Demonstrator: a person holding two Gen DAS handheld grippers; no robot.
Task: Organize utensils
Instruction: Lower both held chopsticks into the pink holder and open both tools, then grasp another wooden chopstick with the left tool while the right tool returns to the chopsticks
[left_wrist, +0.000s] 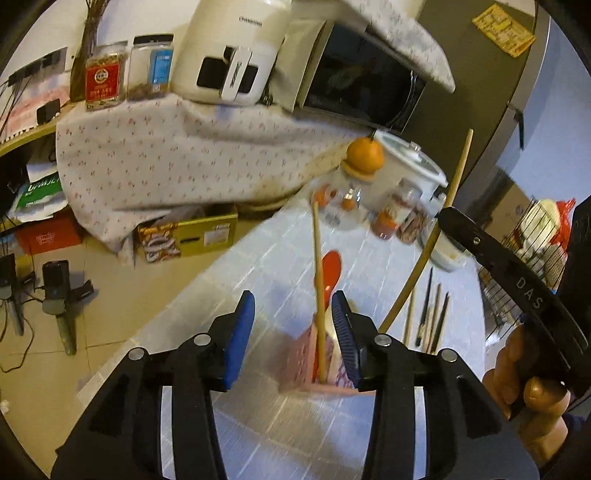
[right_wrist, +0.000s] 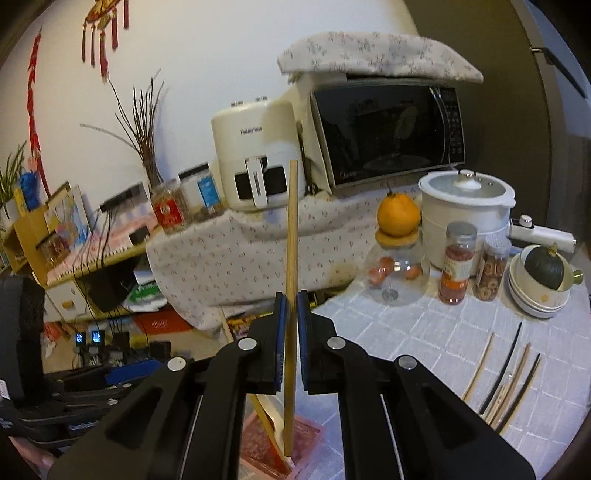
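While the right gripper is clamping a slender round wooden chopstick upright above the pink square holder, the left gripper is hovering, fingers apart.

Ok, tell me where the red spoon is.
In the left wrist view the red spoon stands in the pink holder on the table, just beyond the open left tongs, beside a wooden chopstick.

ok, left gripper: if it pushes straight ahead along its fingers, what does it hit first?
Most likely the pink utensil box directly between the open fingers of the left gripper, or the wooden chopstick standing in it. The red spoon sits just behind. Depth is unclear in this fisheye view.
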